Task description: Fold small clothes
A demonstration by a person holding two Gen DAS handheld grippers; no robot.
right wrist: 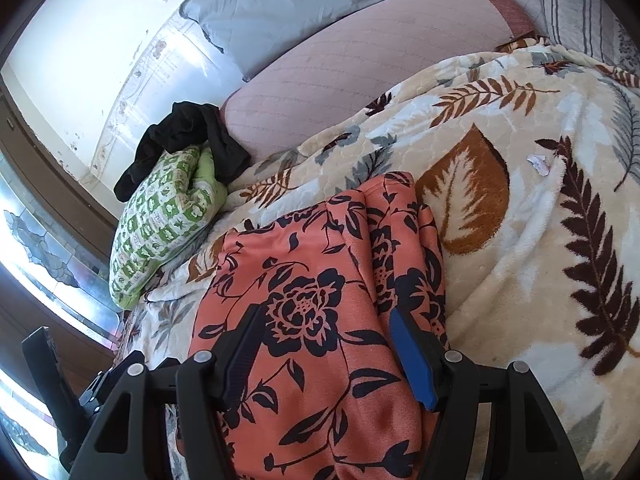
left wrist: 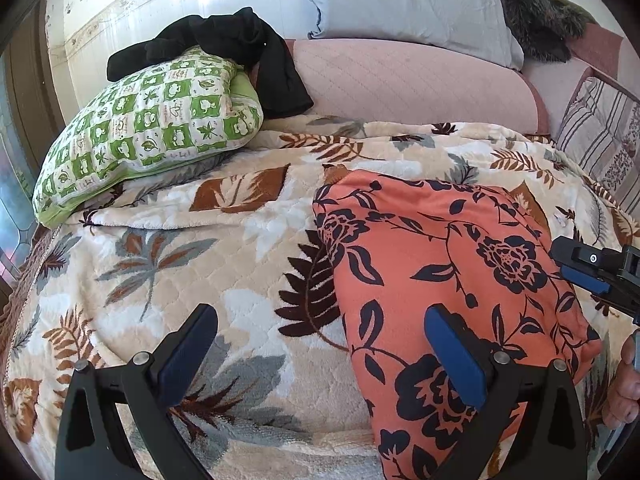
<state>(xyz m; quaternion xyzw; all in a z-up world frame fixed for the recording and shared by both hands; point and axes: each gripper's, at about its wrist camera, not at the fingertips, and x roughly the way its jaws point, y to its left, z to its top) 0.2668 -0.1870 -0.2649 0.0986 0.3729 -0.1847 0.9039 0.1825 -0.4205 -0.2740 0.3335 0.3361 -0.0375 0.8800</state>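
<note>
Folded orange floral garment (left wrist: 452,280) on leaf-print blanket (left wrist: 200,264), no containers

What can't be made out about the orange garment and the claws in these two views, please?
- Orange floral garment: its near end is cut off by the bottom edge in both views; the right claw covers part.
- Left claw: only a corner shows in the right wrist view.
- Small white scrap on the blanket: too small to identify.

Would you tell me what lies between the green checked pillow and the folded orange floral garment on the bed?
Only bare leaf-print blanket lies between the green checked pillow and the orange floral garment; the left wrist view shows that stretch best.
</note>
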